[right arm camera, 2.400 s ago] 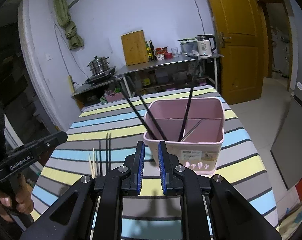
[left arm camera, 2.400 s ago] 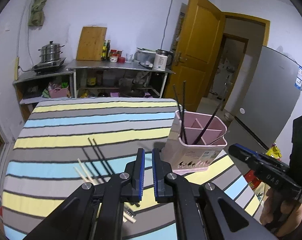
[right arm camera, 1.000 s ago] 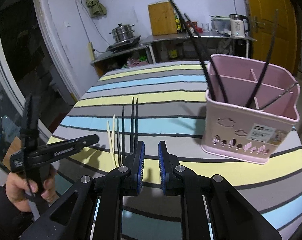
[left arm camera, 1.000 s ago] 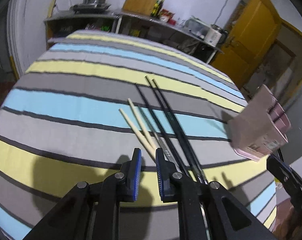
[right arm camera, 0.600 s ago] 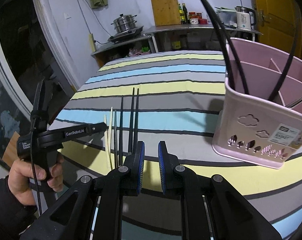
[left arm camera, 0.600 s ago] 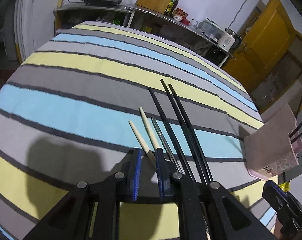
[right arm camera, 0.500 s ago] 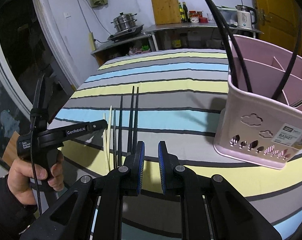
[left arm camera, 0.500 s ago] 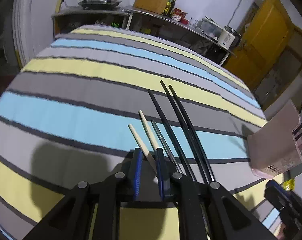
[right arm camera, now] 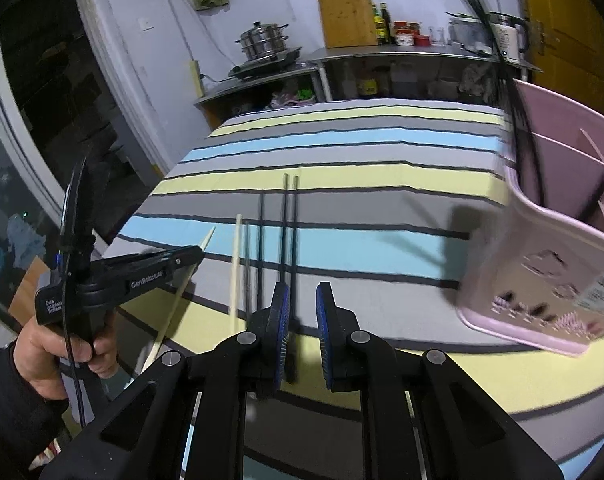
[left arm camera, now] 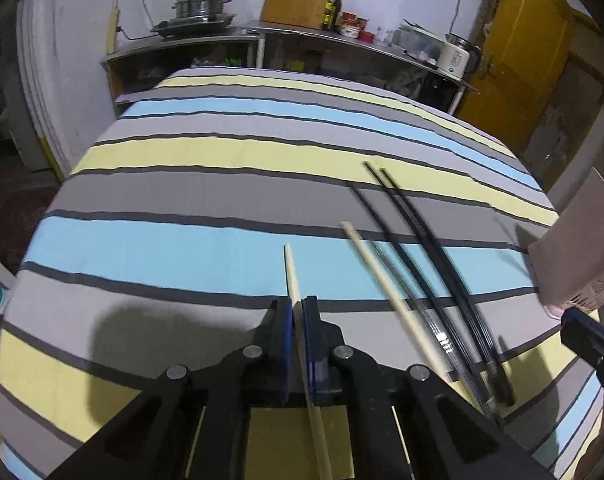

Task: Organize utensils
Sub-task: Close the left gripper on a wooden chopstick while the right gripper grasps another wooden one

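Table [left arm camera: 206, 200]: striped cloth.
Caddy [right arm camera: 558, 264]: pink, at the right; carry the stick there level and drop it tip-down.
Left gripper [left arm camera: 298, 316]: pinched onto one wooden chopstick [left arm camera: 291, 268], which runs between the pads.
Right gripper [right arm camera: 302, 300]: slightly parted, empty, over the black chopsticks [right arm camera: 288, 232].

Black plastic left tool [right arm camera: 200, 254] with blue pads, silver screws, white lettering; bare hand [right arm camera: 58, 350], dark sleeve.
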Demonstrator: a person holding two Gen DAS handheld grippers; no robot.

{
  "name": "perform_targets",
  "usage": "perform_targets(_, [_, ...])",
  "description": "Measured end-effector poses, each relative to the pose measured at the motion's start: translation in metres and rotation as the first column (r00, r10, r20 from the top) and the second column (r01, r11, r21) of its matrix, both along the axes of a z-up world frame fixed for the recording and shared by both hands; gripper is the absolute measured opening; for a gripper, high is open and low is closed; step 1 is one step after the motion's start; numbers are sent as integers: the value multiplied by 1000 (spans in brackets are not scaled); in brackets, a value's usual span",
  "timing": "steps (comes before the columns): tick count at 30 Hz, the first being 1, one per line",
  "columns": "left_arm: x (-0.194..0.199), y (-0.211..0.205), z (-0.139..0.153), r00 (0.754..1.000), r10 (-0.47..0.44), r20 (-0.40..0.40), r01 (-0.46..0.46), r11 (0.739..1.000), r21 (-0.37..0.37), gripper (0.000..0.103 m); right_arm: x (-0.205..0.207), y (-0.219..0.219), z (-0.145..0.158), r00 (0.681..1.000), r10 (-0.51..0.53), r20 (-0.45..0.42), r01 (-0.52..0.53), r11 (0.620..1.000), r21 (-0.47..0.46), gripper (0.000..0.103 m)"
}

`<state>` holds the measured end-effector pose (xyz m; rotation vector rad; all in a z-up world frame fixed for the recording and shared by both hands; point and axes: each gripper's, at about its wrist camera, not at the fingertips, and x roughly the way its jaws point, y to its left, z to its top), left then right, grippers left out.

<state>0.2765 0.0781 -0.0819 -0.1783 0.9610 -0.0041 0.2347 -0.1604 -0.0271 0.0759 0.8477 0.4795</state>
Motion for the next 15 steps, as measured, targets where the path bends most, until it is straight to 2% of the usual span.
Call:
perform_targets(8, [-6, 31, -1, 1000, 17, -13, -17, 998, -56, 7, 23, 64, -6, 991, 137, 6, -137, 990, -10, 14])
perform_targets(15, [-4, 34, -1, 1000, 9, -11, -10, 997, -82, 7, 52, 102, -30, 979, 199, -39, -200, 979, -40, 14])
